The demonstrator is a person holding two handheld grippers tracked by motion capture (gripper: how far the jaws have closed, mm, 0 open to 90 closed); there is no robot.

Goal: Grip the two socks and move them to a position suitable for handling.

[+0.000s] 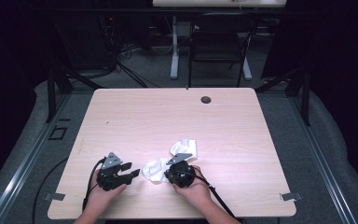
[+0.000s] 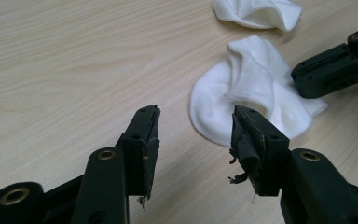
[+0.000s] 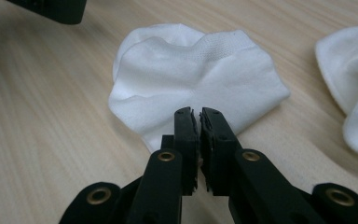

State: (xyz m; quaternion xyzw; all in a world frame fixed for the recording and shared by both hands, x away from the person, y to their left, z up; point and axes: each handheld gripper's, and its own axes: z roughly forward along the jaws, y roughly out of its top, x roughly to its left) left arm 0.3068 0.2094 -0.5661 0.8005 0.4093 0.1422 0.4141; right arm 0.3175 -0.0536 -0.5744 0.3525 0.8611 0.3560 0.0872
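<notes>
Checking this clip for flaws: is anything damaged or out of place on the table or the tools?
Yes. The left tool has frayed pads, with torn black shreds hanging from their edges. Both white socks, near and far, lie crumpled, not flat. The right tool pinches the near sock's edge. Nothing is spilled.

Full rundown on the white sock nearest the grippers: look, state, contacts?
The near sock is white knit fabric, crumpled into a rounded, folded heap with a mesh-textured band along its top fold. It lies on the wooden table, apart from the second white sock. The right gripper is shut on its near edge. The left gripper stands open at its other side, not gripping.
</notes>
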